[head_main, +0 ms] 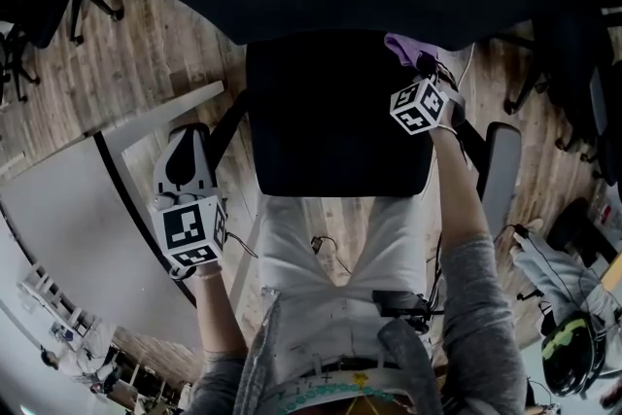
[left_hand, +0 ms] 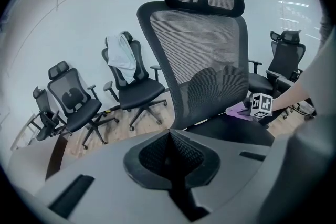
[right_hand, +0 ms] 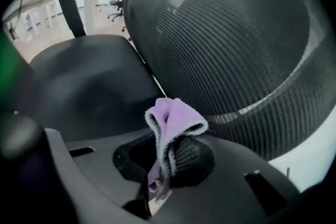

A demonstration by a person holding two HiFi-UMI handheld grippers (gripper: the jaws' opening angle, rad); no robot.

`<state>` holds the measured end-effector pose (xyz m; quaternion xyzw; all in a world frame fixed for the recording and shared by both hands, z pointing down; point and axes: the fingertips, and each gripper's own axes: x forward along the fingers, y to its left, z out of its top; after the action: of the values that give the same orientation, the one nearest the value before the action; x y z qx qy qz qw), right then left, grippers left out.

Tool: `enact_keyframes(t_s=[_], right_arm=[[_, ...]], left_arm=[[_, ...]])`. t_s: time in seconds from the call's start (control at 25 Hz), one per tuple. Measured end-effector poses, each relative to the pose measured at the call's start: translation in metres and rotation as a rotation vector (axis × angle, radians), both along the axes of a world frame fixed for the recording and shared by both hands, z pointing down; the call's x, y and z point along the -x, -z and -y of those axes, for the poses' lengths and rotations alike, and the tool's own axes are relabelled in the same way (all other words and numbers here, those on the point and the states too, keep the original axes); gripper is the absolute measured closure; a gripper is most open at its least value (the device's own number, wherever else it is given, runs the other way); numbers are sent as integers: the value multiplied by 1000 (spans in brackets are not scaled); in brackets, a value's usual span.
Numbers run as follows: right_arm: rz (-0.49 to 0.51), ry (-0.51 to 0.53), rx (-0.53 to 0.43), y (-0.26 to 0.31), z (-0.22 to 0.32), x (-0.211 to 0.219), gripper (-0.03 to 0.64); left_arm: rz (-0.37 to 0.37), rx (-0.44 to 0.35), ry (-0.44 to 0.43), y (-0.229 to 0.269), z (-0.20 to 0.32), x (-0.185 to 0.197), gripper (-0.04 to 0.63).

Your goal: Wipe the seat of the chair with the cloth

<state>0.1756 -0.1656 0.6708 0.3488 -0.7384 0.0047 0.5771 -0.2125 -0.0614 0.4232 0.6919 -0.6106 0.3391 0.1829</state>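
The black chair seat (head_main: 335, 117) lies below me, its mesh backrest (left_hand: 202, 55) rising behind it. A folded purple cloth (right_hand: 170, 126) is pinched in my right gripper (right_hand: 160, 176), which is shut on it at the seat's back right corner, close to the backrest (right_hand: 231, 44). From above, the cloth (head_main: 400, 47) peeks out past the right gripper's marker cube (head_main: 418, 105). The left gripper view also catches the cloth (left_hand: 239, 109) on the seat (left_hand: 236, 131). My left gripper (left_hand: 172, 165) is shut and empty, held left of the chair, by its left armrest (head_main: 185, 160).
Several other black office chairs (left_hand: 134, 86) stand on the wooden floor (head_main: 146, 63) along a white wall; one carries a white garment (left_hand: 122, 55). A white tabletop (head_main: 68, 228) lies to my left. The chair's right armrest (head_main: 502, 172) and cables are at my right.
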Motion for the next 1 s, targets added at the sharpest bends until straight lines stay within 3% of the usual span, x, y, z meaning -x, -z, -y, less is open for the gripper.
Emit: enact_keyframes(t_s=[0.28, 0.48, 1.0], right_arm=[[131, 91, -129, 48, -31, 29, 569], [282, 131, -196, 92, -46, 78, 569], [425, 351, -131, 102, -83, 234, 569]], left_arm=[[-11, 6, -2, -2, -1, -2, 586], [15, -8, -7, -1, -1, -3, 586], [14, -4, -10, -2, -1, -5, 586]])
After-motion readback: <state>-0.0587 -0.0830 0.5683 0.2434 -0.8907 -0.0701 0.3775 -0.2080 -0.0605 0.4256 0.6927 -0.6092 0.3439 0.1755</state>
